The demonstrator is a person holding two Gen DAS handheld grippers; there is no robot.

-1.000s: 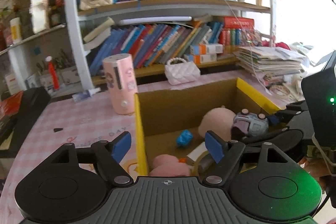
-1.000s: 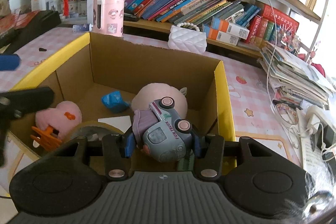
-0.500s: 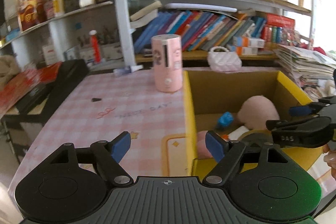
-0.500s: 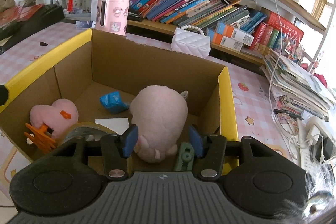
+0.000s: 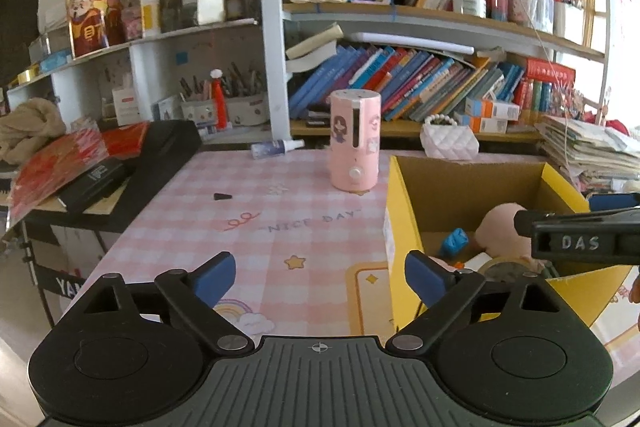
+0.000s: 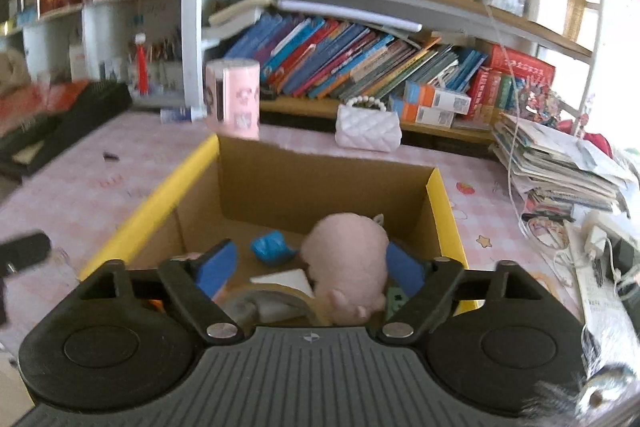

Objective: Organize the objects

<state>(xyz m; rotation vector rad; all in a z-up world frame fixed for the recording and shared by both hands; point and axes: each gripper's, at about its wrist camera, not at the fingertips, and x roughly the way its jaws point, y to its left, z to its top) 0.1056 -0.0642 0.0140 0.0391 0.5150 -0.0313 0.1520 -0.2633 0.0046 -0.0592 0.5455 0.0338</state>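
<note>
A cardboard box [image 5: 400,211] with yellow edges stands on the pink checked table; its rim [image 6: 440,211] also shows in the right wrist view. Inside lie a pink plush [image 6: 344,247] [image 5: 500,227], a small blue toy [image 6: 272,247] [image 5: 454,241], a tape roll [image 6: 260,301] and a white card [image 6: 288,277]. My right gripper [image 6: 312,267] hangs over the box's near end, its jaws opening with nothing gripped. The plush lies below them. My left gripper [image 5: 320,277] is over the tablecloth left of the box, its jaws opening on nothing. One right finger [image 5: 576,239] reaches over the box.
A pink cylinder [image 5: 354,143] and a white quilted purse [image 5: 450,141] stand behind the box. A small black piece [image 5: 222,195] and a spray bottle [image 5: 276,149] lie on the cloth. A black case [image 5: 160,163] borders the left, stacked papers [image 6: 560,167] the right, bookshelves behind.
My right gripper let go of the grey-blue toy truck, which is out of sight now, then widened and rose. My left gripper swung left, away from the box, and opened wider.
</note>
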